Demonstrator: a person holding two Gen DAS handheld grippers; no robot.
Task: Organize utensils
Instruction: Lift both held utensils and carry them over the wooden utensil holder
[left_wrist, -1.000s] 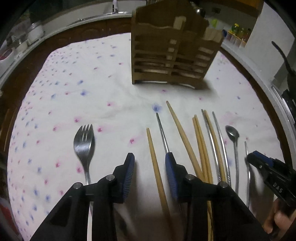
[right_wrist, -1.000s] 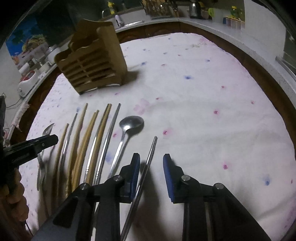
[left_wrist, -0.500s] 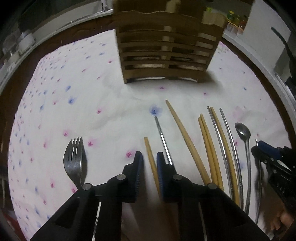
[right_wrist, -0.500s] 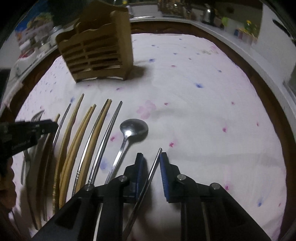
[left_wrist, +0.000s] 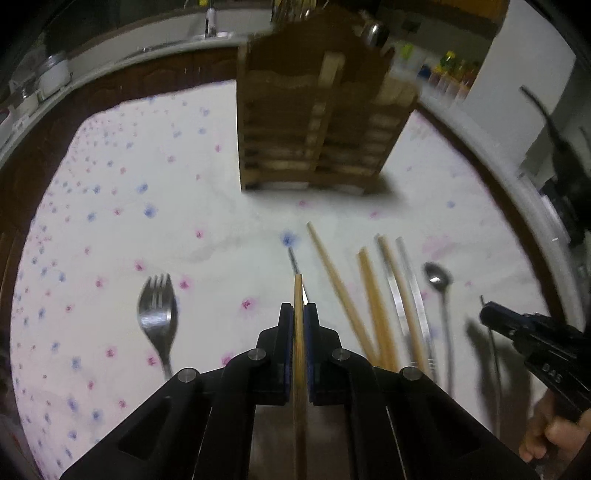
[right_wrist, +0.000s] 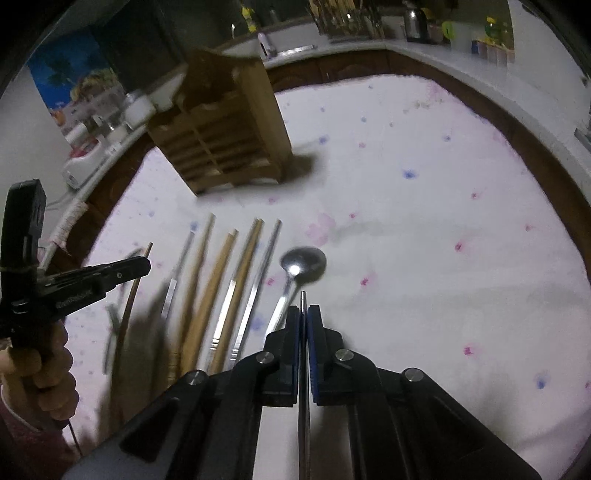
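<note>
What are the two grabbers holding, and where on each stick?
The left gripper pinches a wooden chopstick just below its tip. The right gripper pinches a metal chopstick, also just below its tip.

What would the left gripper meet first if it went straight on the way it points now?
Probably the flowered cloth, well short of the wooden holder. The left gripper, shut on a wooden chopstick, points steeply down; depth is unclear.

**Background: dim kitchen**

Table under white cloth with pink and blue flecks. Pale counter along far side, dark wood cabinets below. Kettle, jars, bright poster on left wall.
</note>
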